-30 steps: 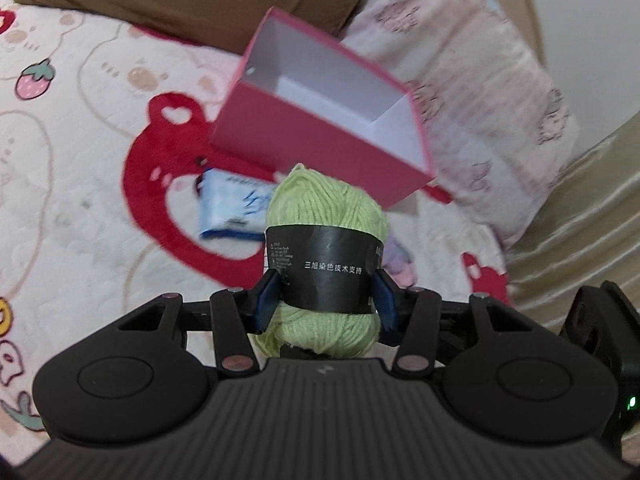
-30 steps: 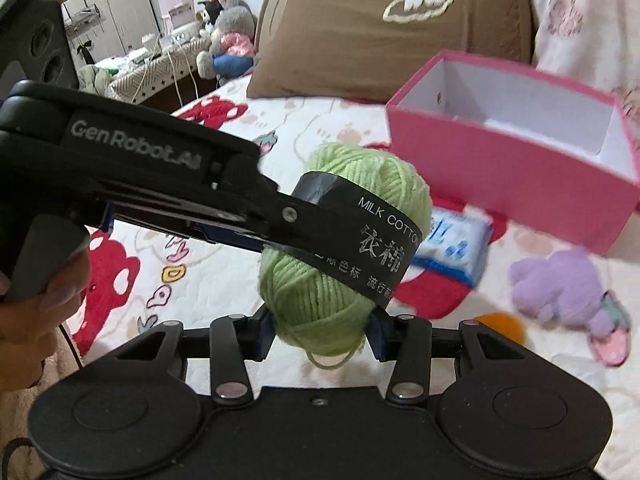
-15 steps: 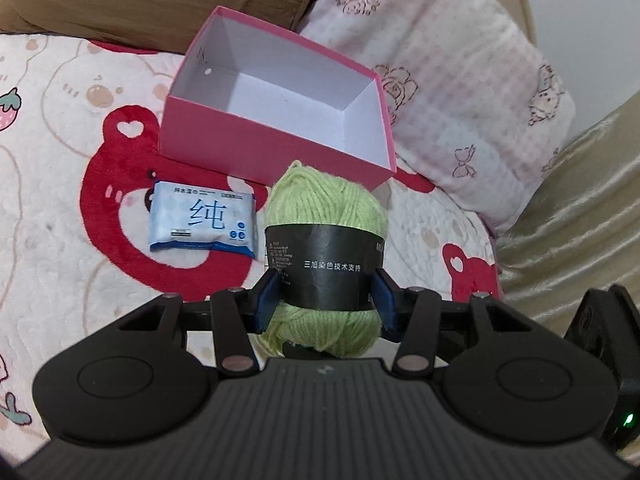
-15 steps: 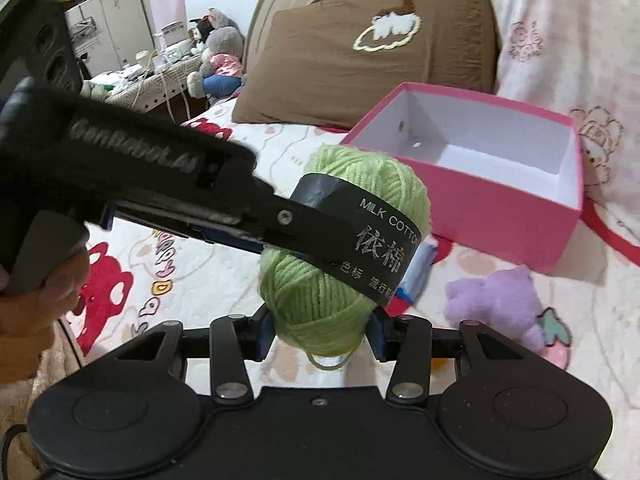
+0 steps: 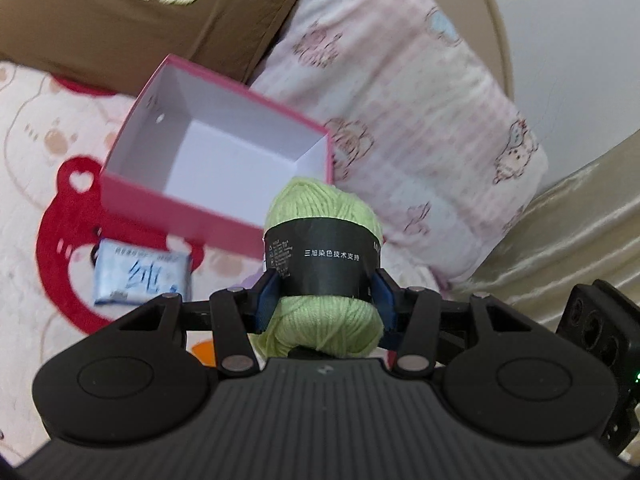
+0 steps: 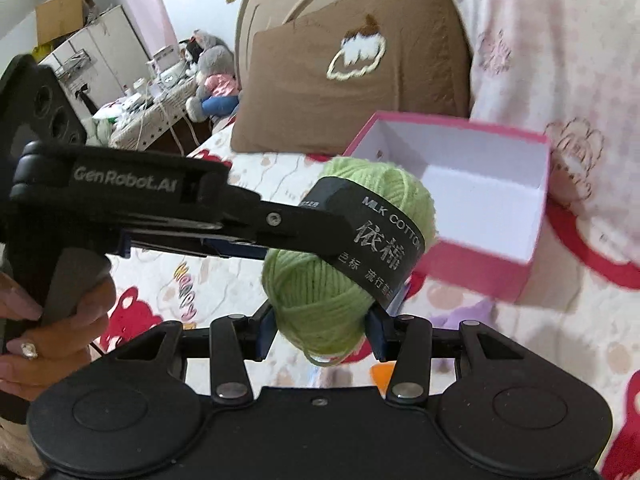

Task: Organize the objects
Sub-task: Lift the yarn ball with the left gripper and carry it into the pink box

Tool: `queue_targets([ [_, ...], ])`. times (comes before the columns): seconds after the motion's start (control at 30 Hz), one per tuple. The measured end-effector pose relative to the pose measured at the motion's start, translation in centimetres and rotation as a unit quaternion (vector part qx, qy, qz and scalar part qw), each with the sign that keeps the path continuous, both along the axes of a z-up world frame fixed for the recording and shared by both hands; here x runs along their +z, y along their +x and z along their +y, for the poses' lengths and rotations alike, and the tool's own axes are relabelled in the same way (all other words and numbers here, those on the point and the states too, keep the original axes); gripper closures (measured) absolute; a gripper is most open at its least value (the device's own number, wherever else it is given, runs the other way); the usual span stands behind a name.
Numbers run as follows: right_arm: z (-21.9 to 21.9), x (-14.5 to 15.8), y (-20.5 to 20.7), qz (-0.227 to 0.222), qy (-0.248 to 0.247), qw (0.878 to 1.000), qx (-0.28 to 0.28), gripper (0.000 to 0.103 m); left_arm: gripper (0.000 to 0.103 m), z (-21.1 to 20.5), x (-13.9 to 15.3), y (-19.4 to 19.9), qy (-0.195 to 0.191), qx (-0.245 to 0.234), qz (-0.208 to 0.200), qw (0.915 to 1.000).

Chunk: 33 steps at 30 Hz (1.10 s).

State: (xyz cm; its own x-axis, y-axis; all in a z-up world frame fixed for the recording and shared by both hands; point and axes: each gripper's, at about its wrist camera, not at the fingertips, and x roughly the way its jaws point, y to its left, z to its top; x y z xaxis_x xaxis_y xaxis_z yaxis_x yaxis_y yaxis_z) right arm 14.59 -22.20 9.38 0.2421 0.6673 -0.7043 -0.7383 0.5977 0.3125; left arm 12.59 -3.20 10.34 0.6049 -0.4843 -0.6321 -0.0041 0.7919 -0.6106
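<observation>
A ball of green yarn rides above the bed, pinched at once by both tongs: the left tongs partly open across its black paper band, the right tongs partly open on the bare wool below it. The carry step appears to be in hand; next, the ball needs lining up over the empty pink box just beyond, then both grips easing off. Its long axis stands roughly upright in the left view, tilted in the right, though motion blur leaves the lean uncertain.
</observation>
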Motion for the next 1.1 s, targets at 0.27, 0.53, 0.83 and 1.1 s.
queue_targets([
  [0.27, 1.8, 3.1, 3.2, -0.049, -0.046, 0.998, 0.003, 0.053, 0.054, -0.4, 0.7, 3.8, 0.007, -0.003, -0.037, 0.9993],
  [0.53, 3.0, 0.7, 8.8, -0.064, -0.023, 0.997, -0.034, 0.053, 0.054, -0.1, -3.0, 10.3, -0.011, -0.005, -0.043, 0.9990],
  [0.83, 1.5, -5.4, 14.7, -0.048, 0.051, 0.994, -0.089, 0.052, 0.054, -1.5, -7.5, 17.8, -0.027, -0.005, 0.003, 0.9996],
  [1.1, 2.8, -8.3, 17.4, -0.056, 0.007, 0.994, -0.096, 0.053, 0.054, -1.9, -10.4, 21.1, -0.037, 0.002, 0.031, 0.9988],
])
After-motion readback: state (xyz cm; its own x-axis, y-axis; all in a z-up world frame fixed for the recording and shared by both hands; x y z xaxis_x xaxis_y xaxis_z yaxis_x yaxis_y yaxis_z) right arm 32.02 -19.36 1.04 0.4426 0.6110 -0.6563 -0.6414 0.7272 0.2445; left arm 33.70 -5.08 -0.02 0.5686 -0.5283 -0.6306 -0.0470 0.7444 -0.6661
